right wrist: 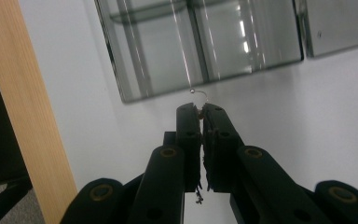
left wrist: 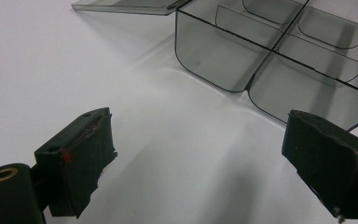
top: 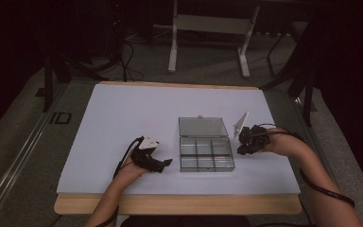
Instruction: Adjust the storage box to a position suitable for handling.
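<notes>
Dim room and grey floor surround the white-topped table (top: pixel 123 118), and near its middle sits a clear compartment box (top: pixel 207 156) with its lid (top: pixel 203 126) folded flat behind it. Left of the box, the left gripper (top: pixel 163 163) rests low by the table with its jaws released and spread wide, nothing between them; from its own view the box's near corner lies just ahead of them. Every compartment that can be seen looks empty (the dividers throw reflections, so a tiny piece could hide). Right of the box, the right gripper (top: pixel 242 150) hangs just beside the rim, jaws clenched on a small wire hook (right wrist: pixel 199 97), a thin bent piece with a bead at its tip that pokes out beyond the pads. The step in hand seems to be dropping that hook into a cell. To do it well, I would bring the tips over the middle of one compartment, well inside its walls, lower until the hook is below the rim, then ease the jaws apart slowly so the light wire does not cling to a pad or spring out. The left gripper could steady the box's left wall.
</notes>
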Motion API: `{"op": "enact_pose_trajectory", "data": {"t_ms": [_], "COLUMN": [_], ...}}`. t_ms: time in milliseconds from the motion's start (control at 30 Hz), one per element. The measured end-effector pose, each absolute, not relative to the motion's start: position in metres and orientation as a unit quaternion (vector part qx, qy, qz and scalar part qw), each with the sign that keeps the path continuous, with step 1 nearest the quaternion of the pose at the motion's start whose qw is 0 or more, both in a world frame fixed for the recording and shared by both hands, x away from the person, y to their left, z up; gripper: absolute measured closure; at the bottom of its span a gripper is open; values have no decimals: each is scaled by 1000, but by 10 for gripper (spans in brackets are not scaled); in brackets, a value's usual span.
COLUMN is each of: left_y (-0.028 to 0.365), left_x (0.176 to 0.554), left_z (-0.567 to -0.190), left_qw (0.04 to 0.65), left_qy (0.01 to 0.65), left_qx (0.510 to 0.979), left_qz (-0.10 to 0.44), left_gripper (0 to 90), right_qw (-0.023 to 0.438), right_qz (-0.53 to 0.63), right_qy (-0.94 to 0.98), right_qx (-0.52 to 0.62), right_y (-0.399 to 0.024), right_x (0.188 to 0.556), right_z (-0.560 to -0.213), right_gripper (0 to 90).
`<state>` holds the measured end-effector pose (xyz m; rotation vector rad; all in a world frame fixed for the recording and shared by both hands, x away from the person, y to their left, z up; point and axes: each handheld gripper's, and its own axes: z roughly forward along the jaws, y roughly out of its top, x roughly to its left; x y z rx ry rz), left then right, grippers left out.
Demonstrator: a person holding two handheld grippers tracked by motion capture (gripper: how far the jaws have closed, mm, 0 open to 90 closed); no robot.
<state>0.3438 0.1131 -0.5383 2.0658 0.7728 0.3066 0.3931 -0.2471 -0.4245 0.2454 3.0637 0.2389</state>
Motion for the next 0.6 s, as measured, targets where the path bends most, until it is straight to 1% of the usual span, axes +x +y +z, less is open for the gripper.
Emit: {"op": "enact_pose_trajectory", "data": {"t_ms": [600], "left_y": [113], "left_x": [344], "left_z": [-538], "left_qw": [441], "left_qy": [309], "left_qx": [833], "left_qz": [124], "left_gripper": [93], "right_qw": [29], "right_qz": [98], "right_qy": [994], "right_qx": [47], "right_y": [-203], "right_x": [397], "right_z": [-427], "right_gripper": [855]}}
